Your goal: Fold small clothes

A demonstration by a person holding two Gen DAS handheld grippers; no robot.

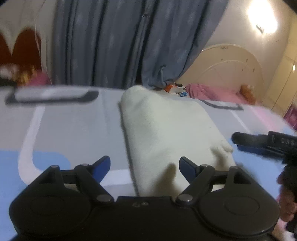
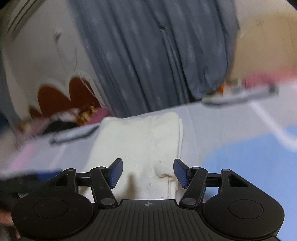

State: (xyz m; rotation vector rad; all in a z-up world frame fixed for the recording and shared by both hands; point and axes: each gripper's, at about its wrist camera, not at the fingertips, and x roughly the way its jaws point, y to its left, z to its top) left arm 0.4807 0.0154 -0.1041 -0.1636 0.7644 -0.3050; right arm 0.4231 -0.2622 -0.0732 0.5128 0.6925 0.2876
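1. Left wrist view: the left gripper (image 1: 144, 167) is hovering low over the bed sheet (image 1: 70, 129), pointing fwd toward the curtain (image 1: 115, 42). Its blue fingers (image 1: 101, 167) are standing wide apart w/ nothing between them; the right-hand one is sitting over the near edge of the cloth.
2. The cream cloth (image 1: 163, 133) is lying folded on the sheet, running from just in front of the gripper away toward the curtain. A small corner is sticking out on its right side, near the other tool.
3. The right gripper (image 1: 241, 141) is coming in from the right edge, just beside that corner; its fingers are looking close together from this angle, but blur is making it hard to judge here. Part of a hand (image 1: 286, 200) is showing at the lower right.
4. Only this view is showing the cream headboard (image 1: 232, 63), pink bedding (image 1: 213, 92) and a bright lamp (image 1: 263, 16).
5. Right wrist view: the right gripper (image 2: 148, 172) is tilted, aiming across the cloth (image 2: 141, 140), which is filling the middle below it. Fingers (image 2: 116, 172) are spread wide, holding nothing; a small bump of cloth is sitting just beside the right-hand finger.
6. Only this view is showing the cloth's stacked layers at its right edge. The left tool is showing only as a dark blur at the left edge. Bkgd is heavily blurred.
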